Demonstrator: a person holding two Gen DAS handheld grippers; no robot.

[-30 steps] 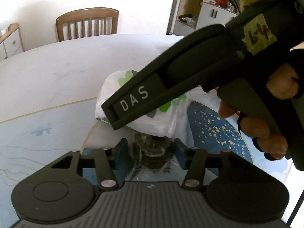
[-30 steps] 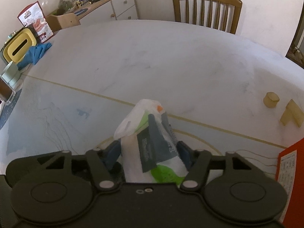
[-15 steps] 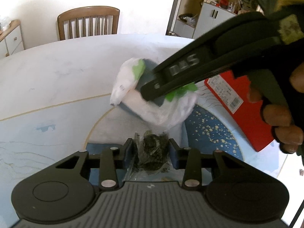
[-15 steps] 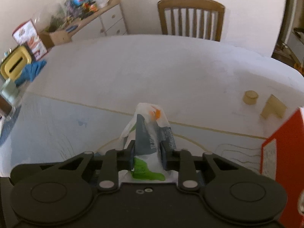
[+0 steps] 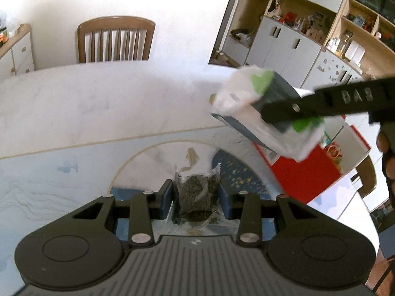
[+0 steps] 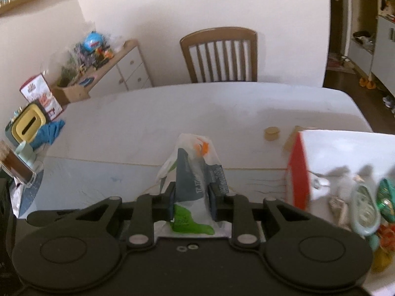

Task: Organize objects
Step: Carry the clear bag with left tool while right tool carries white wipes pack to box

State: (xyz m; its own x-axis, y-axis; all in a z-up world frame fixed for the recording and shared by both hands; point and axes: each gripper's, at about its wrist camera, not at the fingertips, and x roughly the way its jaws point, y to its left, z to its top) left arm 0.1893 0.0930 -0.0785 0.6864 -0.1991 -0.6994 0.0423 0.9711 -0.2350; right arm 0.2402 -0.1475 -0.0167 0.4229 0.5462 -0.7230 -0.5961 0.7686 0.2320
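Right wrist view: your right gripper [image 6: 191, 198] pinches the white, green and grey plastic pouch [image 6: 192, 172], now swung beside the red box [image 6: 300, 170]. Your left gripper [image 5: 195, 194] still clamps the clear packet of dark leaves [image 5: 196, 198].

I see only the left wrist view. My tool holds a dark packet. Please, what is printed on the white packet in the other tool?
Observer: In the right wrist view the white packet shows a dark blue panel with blurred lettering, green below, an orange mark on top.
Operator: Is the red box open?
Observer: Yes, the red box holds small items, one a pale green oval.
Operator: Anything at the table's left edge?
Observer: A blue cloth lies beside a yellow-topped container.
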